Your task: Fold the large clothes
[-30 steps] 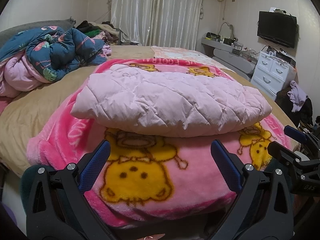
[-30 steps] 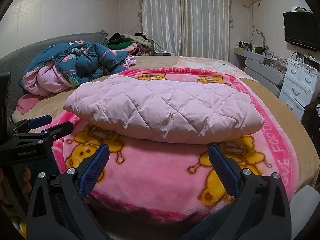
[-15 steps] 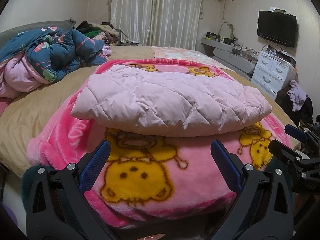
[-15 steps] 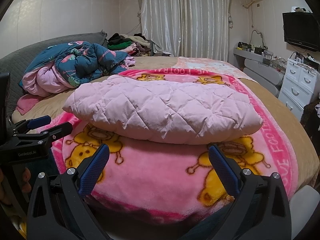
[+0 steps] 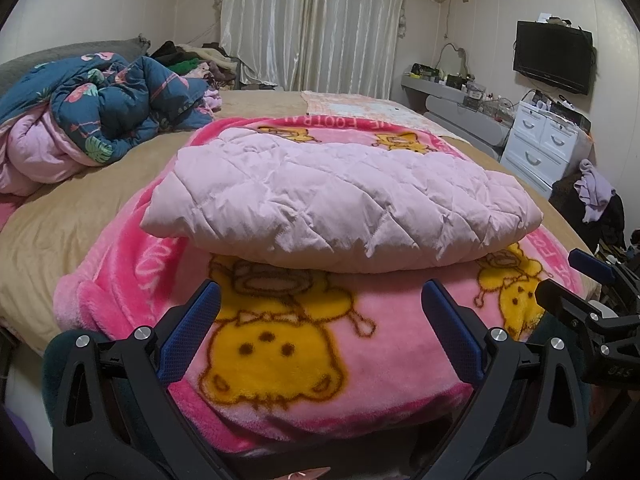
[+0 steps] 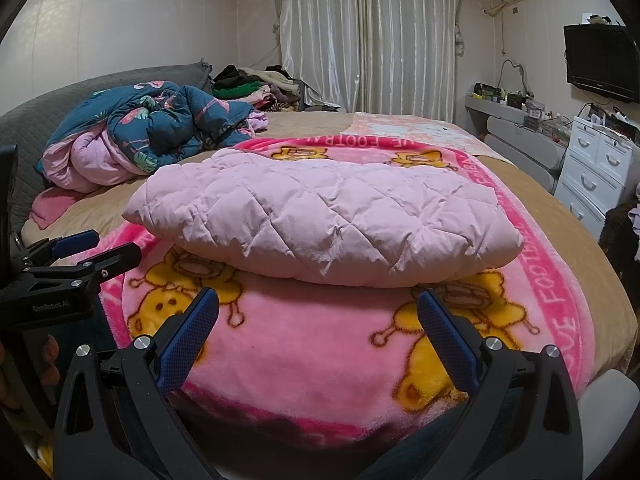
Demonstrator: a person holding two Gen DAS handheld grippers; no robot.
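A crumpled blue floral duvet (image 5: 108, 116) is seen far left; a wall-mounted television (image 5: 553, 57) above white drawers (image 5: 540, 146), right.

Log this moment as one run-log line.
pink quilted jacket: folded on cartoon blanket | left gripper: open, empty | right gripper: open, empty

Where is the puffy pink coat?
The pink coat lies folded in the middle of both views, on the cartoon blanket on the bed, just beyond the open left gripper and right gripper.
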